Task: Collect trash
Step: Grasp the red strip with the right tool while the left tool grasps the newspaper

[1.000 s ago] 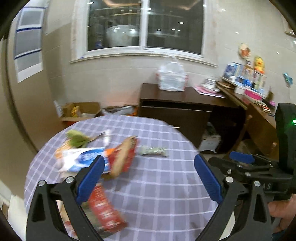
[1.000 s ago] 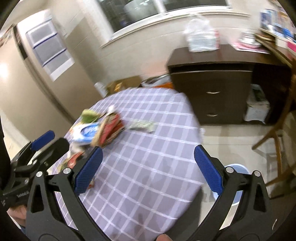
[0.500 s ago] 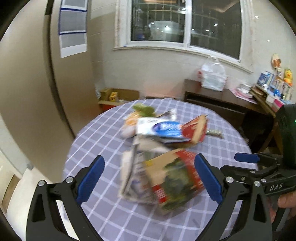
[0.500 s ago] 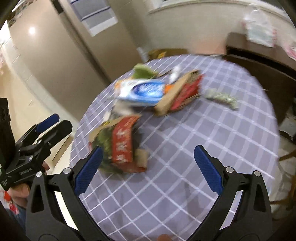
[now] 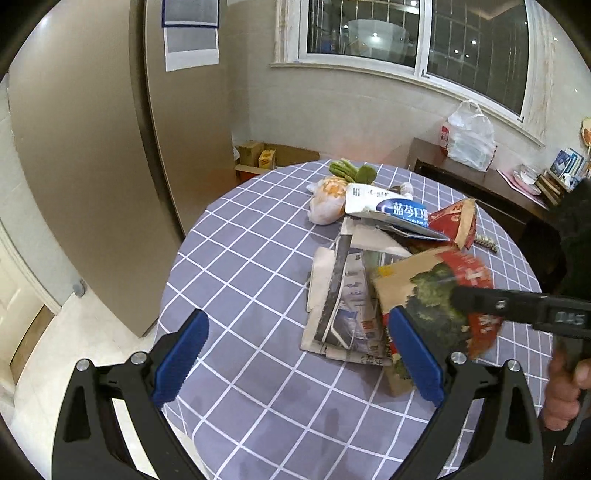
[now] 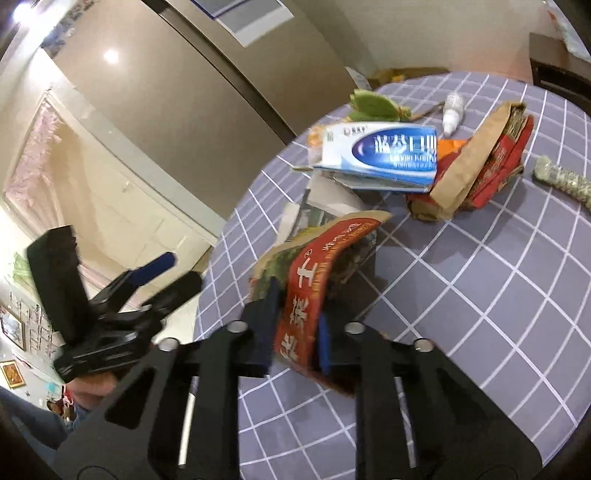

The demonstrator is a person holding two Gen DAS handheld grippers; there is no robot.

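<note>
The red carton (image 6: 325, 273) hides the flattened papers' (image 5: 347, 295) right edge.

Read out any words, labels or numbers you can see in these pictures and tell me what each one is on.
"DAS": white letters on the body of the right gripper, smeared in the left wrist view.
"蓝芩口": on the blue and white box; the rest and the small print are too blurred.
"王": on the red and green carton in the right gripper; the other characters are unreadable.
Papers on the wall: too small.

Checked round table (image 5: 236, 280), scattered packaging (image 5: 391, 216)
</note>
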